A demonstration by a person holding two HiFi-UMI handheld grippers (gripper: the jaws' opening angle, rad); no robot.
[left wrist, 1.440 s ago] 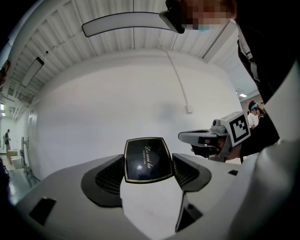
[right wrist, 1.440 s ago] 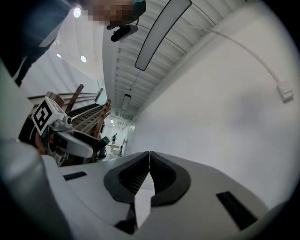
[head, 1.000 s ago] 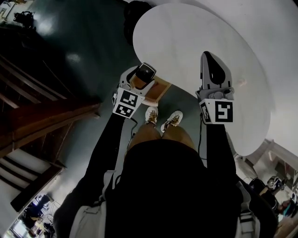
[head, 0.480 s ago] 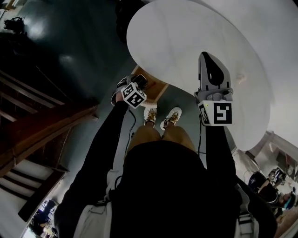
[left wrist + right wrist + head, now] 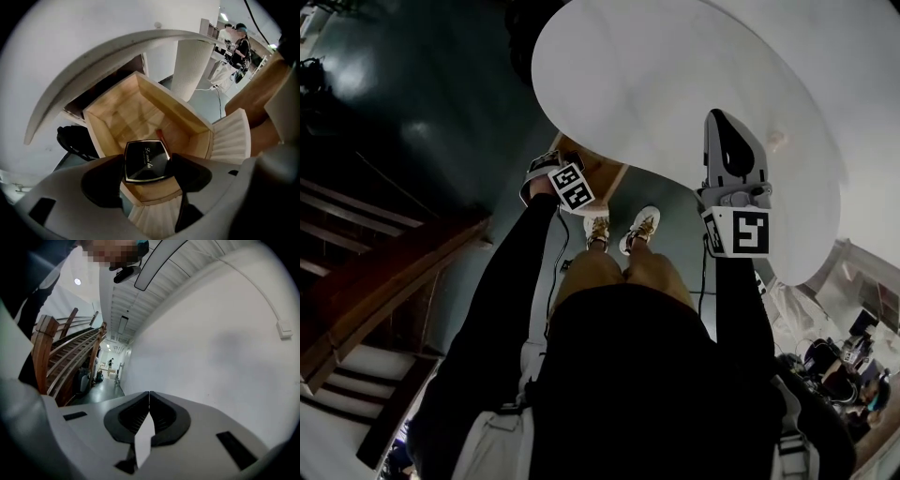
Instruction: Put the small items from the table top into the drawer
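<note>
- Head view: held the left gripper (image 5: 555,173) low, below the rim of the round white table (image 5: 675,84) and right over the open wooden drawer (image 5: 595,167). Judged this as lining the load up to go straight in rather than be tossed.
- Parked the right gripper (image 5: 722,127) above the table top, well apart from the drawer, probably to stay clear of the left arm's work. Noted a small pale item (image 5: 776,141) lying on the table just beside it. Too small to name, but likely next in line.
- Left gripper view: clamped the black compact (image 5: 146,161) between both jaws, one pressing on each side, with its gold-edged lid facing the camera. Carried it flat and level above the drawer's near end, not yet resting on the wood. Judged that pose as meant for a gentle set-down on the bare bottom.
- Spotted a thin reddish item (image 5: 160,136) already lying inside the drawer, just beyond the compact. Reckoned some care was needed not to drop one onto the other.
- Saw the white ribbed pedestal (image 5: 192,65) standing behind the drawer, under the table top.
- Right gripper view: pressed the jaws together at the tips with nothing between them. Pointed them up at a plain white wall (image 5: 225,343) and a wooden staircase (image 5: 70,352), so idle and waiting, by the look of it.
</note>
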